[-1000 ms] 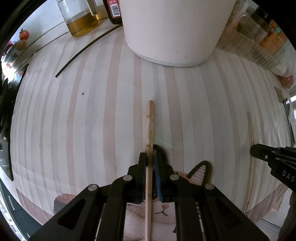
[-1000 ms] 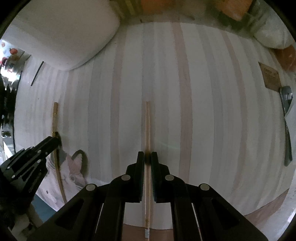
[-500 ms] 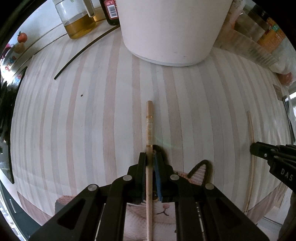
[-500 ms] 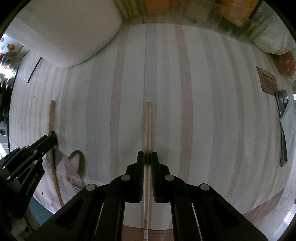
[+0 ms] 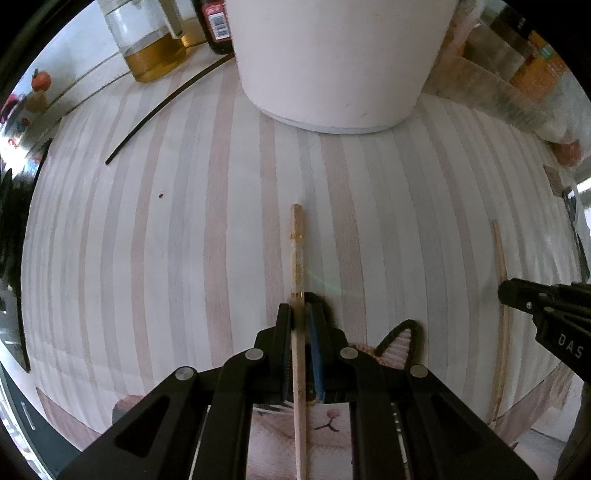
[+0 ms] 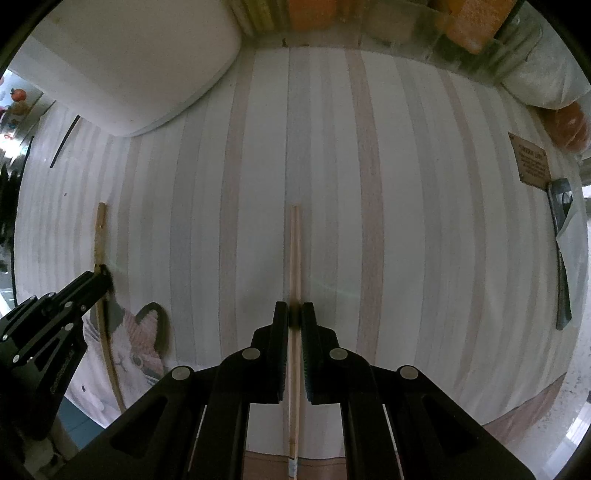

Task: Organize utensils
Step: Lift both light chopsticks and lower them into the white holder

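My left gripper is shut on a wooden chopstick with gold bands, held above the striped tablecloth and pointing toward a large white container. My right gripper is shut on a second, plain wooden chopstick, also held above the cloth. Each gripper shows in the other's view: the right one at the right edge with its chopstick, the left one at the lower left with its chopstick.
A cat-face mat lies under the left gripper near the table's front edge. A thin black stick lies at the far left. An oil jar and a dark bottle stand at the back. A knife lies at the right.
Both grippers have risen slightly with their chopsticks; the white container and back objects appear a little farther. Both grips are unchanged.
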A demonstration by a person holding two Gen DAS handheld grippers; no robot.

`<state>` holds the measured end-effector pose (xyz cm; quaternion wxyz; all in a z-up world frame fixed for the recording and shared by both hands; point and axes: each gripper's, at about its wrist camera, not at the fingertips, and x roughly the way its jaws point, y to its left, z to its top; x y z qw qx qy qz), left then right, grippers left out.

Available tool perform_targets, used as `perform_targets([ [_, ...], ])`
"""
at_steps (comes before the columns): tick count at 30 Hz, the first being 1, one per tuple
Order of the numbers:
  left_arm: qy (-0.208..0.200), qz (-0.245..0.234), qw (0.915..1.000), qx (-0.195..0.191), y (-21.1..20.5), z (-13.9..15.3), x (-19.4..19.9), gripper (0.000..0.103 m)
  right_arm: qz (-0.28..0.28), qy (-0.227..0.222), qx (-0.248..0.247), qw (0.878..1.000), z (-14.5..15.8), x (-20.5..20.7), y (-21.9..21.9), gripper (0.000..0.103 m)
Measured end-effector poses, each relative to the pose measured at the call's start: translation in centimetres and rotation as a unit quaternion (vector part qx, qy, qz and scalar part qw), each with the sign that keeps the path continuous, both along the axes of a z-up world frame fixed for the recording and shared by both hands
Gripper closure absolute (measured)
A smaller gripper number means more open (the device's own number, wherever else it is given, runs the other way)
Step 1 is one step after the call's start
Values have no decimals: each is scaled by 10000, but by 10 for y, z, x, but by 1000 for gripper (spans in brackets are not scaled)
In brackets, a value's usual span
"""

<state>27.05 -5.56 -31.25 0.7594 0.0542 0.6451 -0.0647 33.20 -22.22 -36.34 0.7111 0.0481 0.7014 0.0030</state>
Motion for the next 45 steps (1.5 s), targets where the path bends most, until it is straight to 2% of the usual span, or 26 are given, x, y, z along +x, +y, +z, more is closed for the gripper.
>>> perform_targets([
  [6, -179, -7, 9998, -30, -9, 1, 1, 98, 300, -255, -350, 9986, 2, -4, 17, 96],
  [12, -471, -126, 9983, -319, -13, 33, -12, 99, 21, -790, -17, 9969, 17, -23, 8, 97],
  [18, -798, -189, 9948, -601, -10, 73, -21, 99, -10, -1489, 198, 9886, 60, -40, 9, 97],
  [24, -1322, -187, 9878, -800, -8, 123, -25, 99, -6, -2281, 328, 9731, 112, -45, 8, 97],
  [28, -1711, -187, 9804, -954, -3, 159, -20, 99, -36, -2832, 434, 9581, 152, -44, 4, 97],
  [32, -2221, -238, 9679, -1155, -2, 212, -9, 99, -42, -3443, 555, 9372, 206, -35, 4, 97],
  [36, -2550, -282, 9549, -1496, -1, 271, 10, 99, -98, -3984, 819, 9135, 266, -17, -4, 97],
  [42, -3397, -295, 9278, -1512, 6, 361, 44, 99, -170, -4740, 1124, 8732, 363, 25, -14, 97],
  [45, -3643, -240, 9203, -1407, 11, 387, 73, 99, -169, -4987, 1134, 8591, 398, 48, -9, 97],
])
